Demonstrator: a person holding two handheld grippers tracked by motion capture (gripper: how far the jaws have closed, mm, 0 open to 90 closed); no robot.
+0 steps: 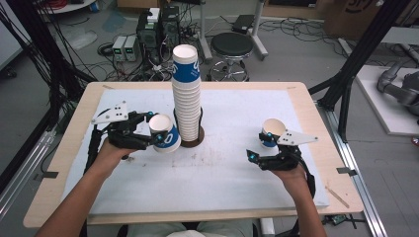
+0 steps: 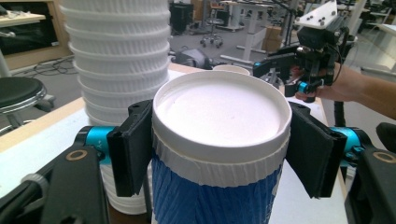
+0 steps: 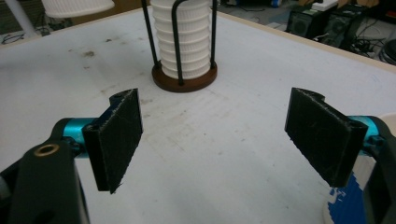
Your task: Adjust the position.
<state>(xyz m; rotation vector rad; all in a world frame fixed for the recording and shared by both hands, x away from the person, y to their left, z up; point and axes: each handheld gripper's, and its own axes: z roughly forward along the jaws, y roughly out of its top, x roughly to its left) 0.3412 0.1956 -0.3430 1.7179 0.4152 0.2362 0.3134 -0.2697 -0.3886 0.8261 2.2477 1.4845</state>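
A tall stack of white and blue paper cups [image 1: 187, 96] stands in a black wire holder with a brown base [image 1: 192, 142] at the middle of the table. Just left of it my left gripper [image 1: 159, 132] is shut on a single blue and white cup [image 1: 168, 139], held tilted above the mat. In the left gripper view the pads [image 2: 133, 149] press on both sides of this cup [image 2: 219, 107] below its white rim. My right gripper [image 1: 258, 145] rests low at the right, open and holding nothing [image 3: 215, 135]. Another cup [image 1: 272, 131] stands upright just beyond it.
A white mat [image 1: 222, 177] covers the wooden table [image 1: 316, 148]. Behind the table stand a black stool [image 1: 231, 47] and computer boxes with cables [image 1: 158, 27]. Black frame posts [image 1: 356, 59] rise at both sides.
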